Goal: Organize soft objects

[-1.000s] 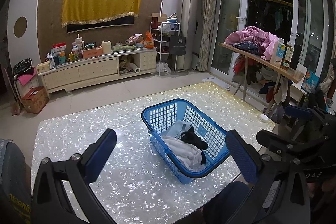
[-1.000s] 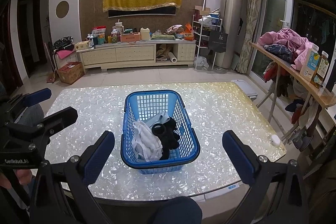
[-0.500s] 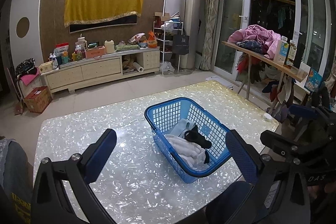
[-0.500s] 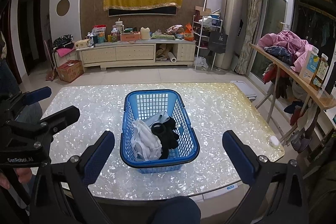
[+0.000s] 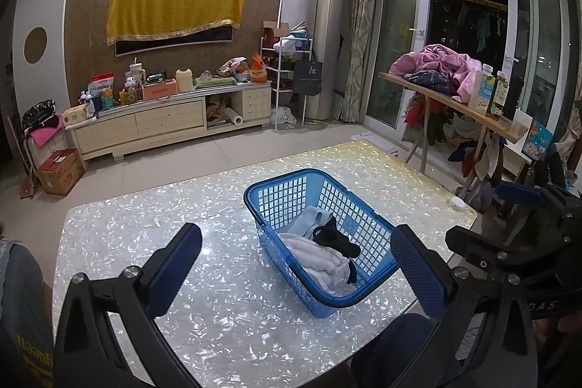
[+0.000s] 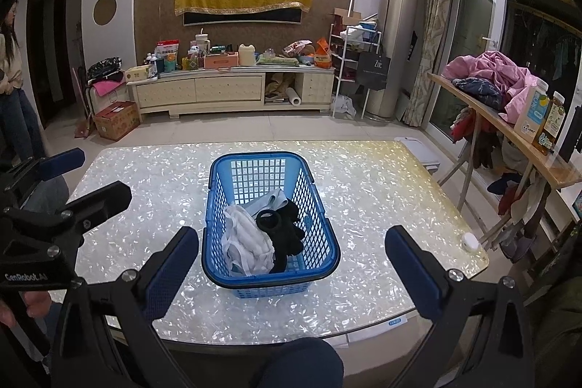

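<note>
A blue plastic basket stands on the pearly white table. In it lie a white cloth, a black cloth and a pale blue cloth. The basket also shows in the left wrist view, with the white cloth and black cloth inside. My right gripper is open and empty, held back at the table's near edge, in front of the basket. My left gripper is open and empty, above the table to the basket's left.
A small white round object lies at the table's right corner. A wooden side table with pink clothes and bottles stands to the right. A person stands far left. A cabinet lines the back wall.
Both grippers have drawn back and risen slightly, so the basket looks a little farther away. Nothing on the table has moved, and both grippers stay open.
</note>
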`<move>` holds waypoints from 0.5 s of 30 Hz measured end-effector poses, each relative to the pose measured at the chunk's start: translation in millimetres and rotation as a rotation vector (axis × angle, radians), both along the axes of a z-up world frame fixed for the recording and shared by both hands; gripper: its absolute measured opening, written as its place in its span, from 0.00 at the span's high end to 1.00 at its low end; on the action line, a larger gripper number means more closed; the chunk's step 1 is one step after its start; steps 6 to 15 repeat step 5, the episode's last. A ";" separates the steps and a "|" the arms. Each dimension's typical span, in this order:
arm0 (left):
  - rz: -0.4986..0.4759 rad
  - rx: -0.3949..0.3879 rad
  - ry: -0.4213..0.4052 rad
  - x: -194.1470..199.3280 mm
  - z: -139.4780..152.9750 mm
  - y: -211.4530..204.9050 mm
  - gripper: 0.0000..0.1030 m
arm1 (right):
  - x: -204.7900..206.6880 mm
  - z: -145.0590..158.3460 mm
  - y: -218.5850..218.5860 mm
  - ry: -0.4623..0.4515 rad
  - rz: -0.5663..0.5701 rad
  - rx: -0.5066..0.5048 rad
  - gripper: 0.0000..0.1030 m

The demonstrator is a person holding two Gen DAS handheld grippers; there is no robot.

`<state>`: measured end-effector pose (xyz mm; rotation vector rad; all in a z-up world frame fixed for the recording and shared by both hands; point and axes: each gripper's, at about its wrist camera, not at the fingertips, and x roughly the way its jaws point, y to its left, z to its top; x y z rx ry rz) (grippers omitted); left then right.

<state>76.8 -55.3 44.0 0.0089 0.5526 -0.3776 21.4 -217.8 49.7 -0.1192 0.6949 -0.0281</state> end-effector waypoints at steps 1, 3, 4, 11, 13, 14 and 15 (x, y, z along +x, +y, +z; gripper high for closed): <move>0.001 0.001 -0.002 -0.2 -0.3 -0.3 0.00 | -0.1 0.0 0.0 0.001 -0.001 -0.001 0.00; 0.001 0.001 -0.002 -0.8 -1.0 -0.2 0.00 | -0.1 -0.2 0.2 0.002 -0.001 -0.001 0.00; 0.001 0.000 -0.001 -0.8 -1.3 0.0 0.00 | 0.0 -0.2 0.0 0.003 -0.001 -0.001 0.00; 0.002 0.001 0.000 -0.7 -1.1 -0.5 0.00 | 0.2 -0.2 0.2 0.004 -0.002 -0.002 0.00; 0.002 0.001 0.000 -0.7 -1.1 -0.5 0.00 | 0.2 -0.2 0.2 0.004 -0.002 -0.002 0.00; 0.002 0.001 0.000 -0.7 -1.1 -0.5 0.00 | 0.2 -0.2 0.2 0.004 -0.002 -0.002 0.00; 0.002 0.001 0.000 -0.7 -1.1 -0.5 0.00 | 0.2 -0.2 0.2 0.004 -0.002 -0.002 0.00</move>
